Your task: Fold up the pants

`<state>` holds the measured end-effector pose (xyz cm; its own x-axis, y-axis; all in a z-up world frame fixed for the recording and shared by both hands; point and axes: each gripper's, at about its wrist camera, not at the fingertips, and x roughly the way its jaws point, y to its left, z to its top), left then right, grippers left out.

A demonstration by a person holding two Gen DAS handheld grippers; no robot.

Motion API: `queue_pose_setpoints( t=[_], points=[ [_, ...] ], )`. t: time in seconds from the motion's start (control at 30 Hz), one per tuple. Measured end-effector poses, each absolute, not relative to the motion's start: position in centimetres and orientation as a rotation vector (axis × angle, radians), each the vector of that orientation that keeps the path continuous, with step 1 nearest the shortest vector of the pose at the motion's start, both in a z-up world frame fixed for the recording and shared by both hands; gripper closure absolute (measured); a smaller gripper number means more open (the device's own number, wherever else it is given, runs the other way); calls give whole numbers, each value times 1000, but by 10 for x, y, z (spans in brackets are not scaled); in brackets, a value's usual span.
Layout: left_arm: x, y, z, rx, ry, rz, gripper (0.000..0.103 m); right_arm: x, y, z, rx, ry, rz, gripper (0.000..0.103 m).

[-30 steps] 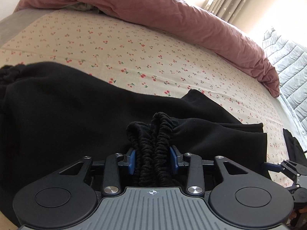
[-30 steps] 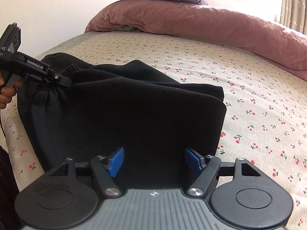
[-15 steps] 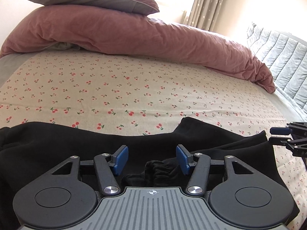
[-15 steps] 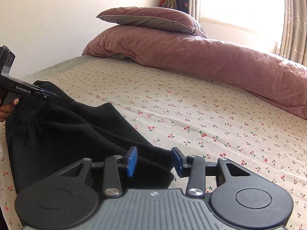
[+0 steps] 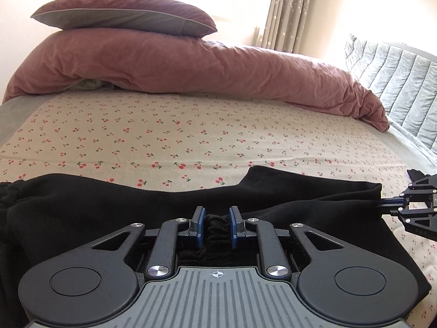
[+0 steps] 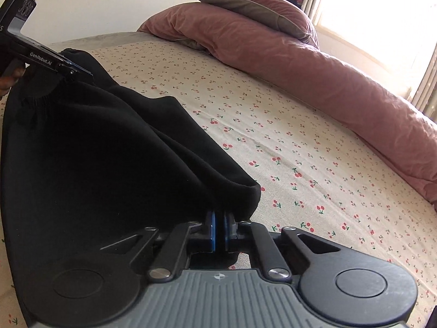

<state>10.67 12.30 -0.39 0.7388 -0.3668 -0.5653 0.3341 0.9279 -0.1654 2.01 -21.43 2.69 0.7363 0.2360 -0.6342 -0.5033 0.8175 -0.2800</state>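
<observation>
We hold the black pants (image 5: 82, 213), a soft, matte knit, stretched between our two tools over the cherry-print sheet (image 5: 191, 136). Our left gripper (image 5: 215, 224) has just been closing, and its blue pads now pinch the ruched elastic waistband (image 5: 215, 222) bunched between them. Our right gripper (image 6: 218, 228) has also just closed; its pads are clamped tight on the hem edge (image 6: 240, 191), with the fabric draping away to the left of it. Both tools point down at a slant. Ahead of them lie a rumpled pink duvet (image 5: 191, 65) and a pillow (image 5: 123, 13).
</observation>
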Motion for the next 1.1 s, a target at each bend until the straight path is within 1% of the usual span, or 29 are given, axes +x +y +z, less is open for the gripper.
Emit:
queue_pose_setpoints(
  t=[0.13, 0.2, 0.37, 0.4, 0.47, 0.5, 0.53, 0.57, 0.6, 0.63, 0.67, 0.7, 0.73, 0.77, 0.87, 0.9, 1.0, 1.1],
  points=[
    [100, 125, 2, -69, 582, -364, 86, 7, -214, 36, -451, 494, 343, 99],
    [101, 125, 2, -78, 568, -347, 86, 11, -214, 35, -447, 465, 313, 99],
    [121, 112, -23, -20, 638, -290, 83, 39, -207, 6, -466, 531, 275, 98],
    [125, 108, -30, -3, 654, -276, 82, 43, -205, -1, -477, 542, 268, 95],
    [129, 104, -37, 17, 669, -257, 80, 45, -204, -4, -475, 533, 256, 94],
    [128, 102, -39, 22, 665, -247, 80, 47, -207, -2, -452, 535, 246, 88],
    [128, 101, -39, 22, 663, -240, 79, 50, -212, 1, -419, 538, 230, 76],
    [126, 101, -37, 20, 662, -237, 79, 51, -219, 6, -375, 542, 217, 71],
    [124, 102, -34, 18, 657, -236, 78, 51, -225, 11, -333, 550, 209, 69],
    [121, 103, -30, 13, 648, -232, 74, 50, -231, 17, -291, 563, 205, 68],
    [117, 104, -25, 5, 636, -218, 60, 50, -238, 23, -245, 582, 205, 66],
    [113, 106, -20, 3, 620, -202, 51, 47, -245, 27, -206, 599, 204, 63],
    [108, 106, -14, 5, 600, -194, 37, 43, -250, 31, -170, 620, 210, 63],
    [101, 107, -9, 8, 579, -199, 34, 40, -255, 35, -132, 642, 221, 62],
    [88, 106, 2, -11, 579, -254, 33, 25, -270, 43, 9, 723, 272, 61],
    [84, 104, 3, -28, 588, -281, 33, 19, -274, 44, 55, 755, 283, 59],
    [71, 89, 1, -37, 622, -362, 31, 6, -284, 42, 205, 852, 324, 52],
    [57, 70, -6, -17, 654, -443, 31, -7, -286, 37, 334, 927, 374, 50]
  ],
)
